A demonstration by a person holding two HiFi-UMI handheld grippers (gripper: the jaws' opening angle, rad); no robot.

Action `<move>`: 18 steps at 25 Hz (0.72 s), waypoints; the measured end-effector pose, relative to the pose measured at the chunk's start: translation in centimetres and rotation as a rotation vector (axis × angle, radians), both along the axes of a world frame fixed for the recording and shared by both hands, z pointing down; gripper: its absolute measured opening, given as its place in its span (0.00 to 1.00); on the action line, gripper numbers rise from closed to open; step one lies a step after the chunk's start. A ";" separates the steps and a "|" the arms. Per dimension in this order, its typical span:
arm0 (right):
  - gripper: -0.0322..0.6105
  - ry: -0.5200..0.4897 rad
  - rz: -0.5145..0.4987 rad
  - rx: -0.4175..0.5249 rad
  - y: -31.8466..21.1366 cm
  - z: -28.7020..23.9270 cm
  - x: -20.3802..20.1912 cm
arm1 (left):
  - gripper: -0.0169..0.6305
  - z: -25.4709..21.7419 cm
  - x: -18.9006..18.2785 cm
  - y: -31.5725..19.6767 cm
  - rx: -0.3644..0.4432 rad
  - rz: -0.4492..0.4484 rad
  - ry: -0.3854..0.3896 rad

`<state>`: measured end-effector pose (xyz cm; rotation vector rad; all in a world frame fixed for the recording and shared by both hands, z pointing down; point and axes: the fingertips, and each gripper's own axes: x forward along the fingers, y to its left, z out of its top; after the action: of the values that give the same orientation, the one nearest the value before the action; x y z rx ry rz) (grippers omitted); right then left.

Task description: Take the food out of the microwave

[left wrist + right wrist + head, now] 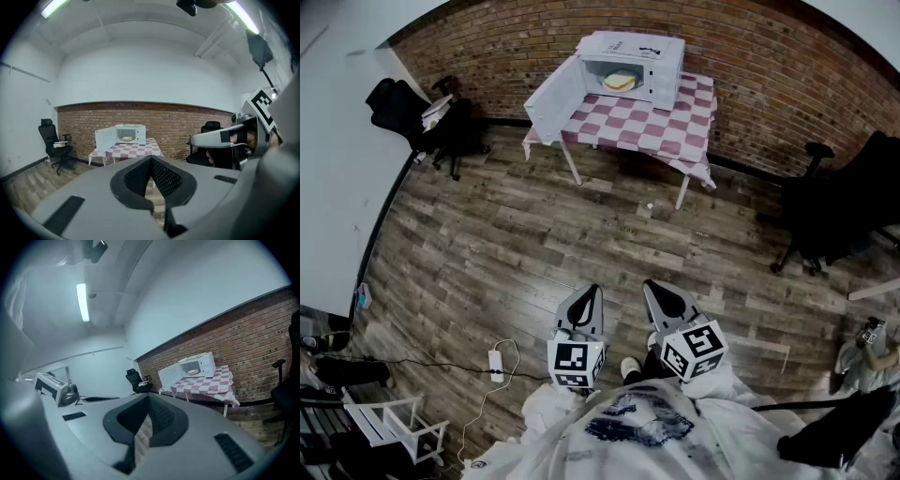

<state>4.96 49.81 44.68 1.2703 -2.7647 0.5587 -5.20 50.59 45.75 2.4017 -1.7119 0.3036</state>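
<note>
A white microwave (630, 58) stands on a table with a pink-and-white checked cloth (673, 128), far across the room by the brick wall. Its door (551, 99) hangs open to the left. Inside lies pale food on a plate (620, 82). The food (126, 138) also shows in the left gripper view and the food (192, 372) in the right gripper view. My left gripper (592, 292) and right gripper (652, 287) are held side by side close to my body, several steps from the table. Both point toward it, shut with nothing between the jaws.
Wooden floor lies between me and the table. A black office chair (408, 114) stands at the left wall, another black chair (830, 211) at the right. A power strip with cable (496, 365) and a white rack (394, 424) are at my lower left.
</note>
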 end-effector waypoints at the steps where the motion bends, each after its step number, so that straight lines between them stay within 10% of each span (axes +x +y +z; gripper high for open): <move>1: 0.07 0.001 0.001 0.002 -0.1 -0.2 0.3 | 0.04 -0.3 0.2 0.0 0.008 0.002 -0.009; 18: 0.07 -0.037 0.017 0.020 -4.8 -2.0 6.5 | 0.04 -1.9 6.6 -5.0 0.025 0.013 -0.015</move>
<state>11.43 45.06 42.73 1.3012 -2.7987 0.5633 1.40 45.58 43.88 2.4353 -1.7171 0.3050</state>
